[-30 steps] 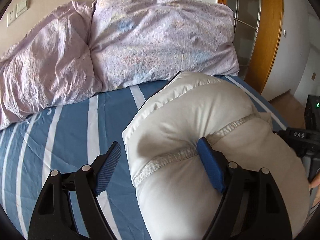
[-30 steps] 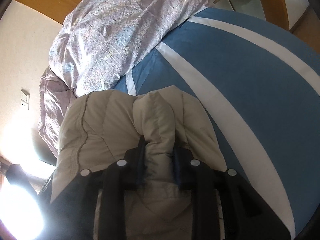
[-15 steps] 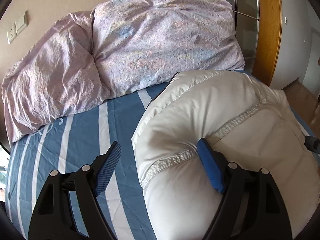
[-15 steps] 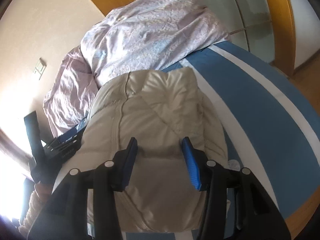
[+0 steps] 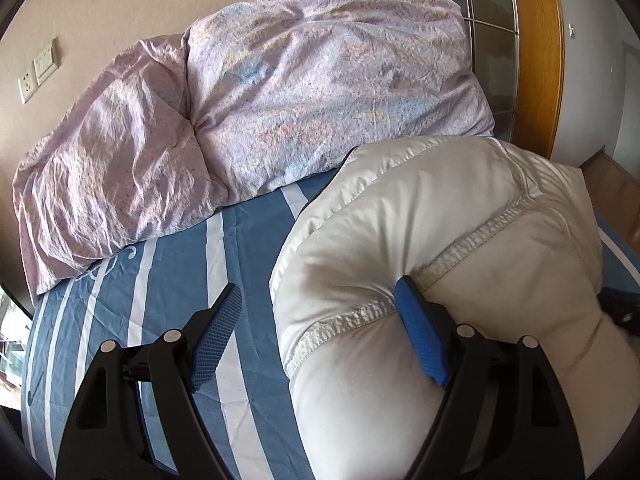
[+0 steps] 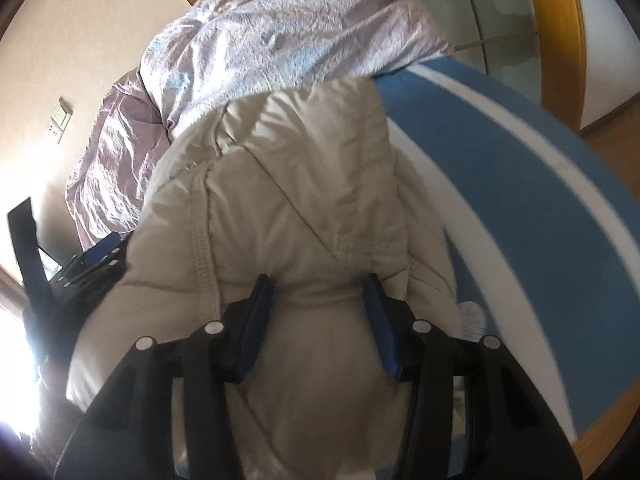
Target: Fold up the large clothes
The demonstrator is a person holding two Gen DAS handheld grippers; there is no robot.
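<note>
The puffy cream-white quilted down jacket [image 5: 440,280] lies bundled on the blue-and-white striped bed sheet [image 5: 168,280], just in front of the crumpled lilac floral duvet [image 5: 280,92] heaped at the wall end of the bed.

The left claw [image 5: 320,332] stands spread wide. Its right pad dents a stitched seam of the jacket, while its left pad hangs free over the sheet, so it pinches nothing.

The right claw [image 6: 316,320] straddles a padded fold near the jacket's near end. Its jaws have just been opening, and though the fabric still bulges between the pads, they seem to have let go.

By my reading, a fold has just been laid and released. The next move calls for picking a fresh edge or pressing the springy bulk flat, since it may puff open again.
</note>
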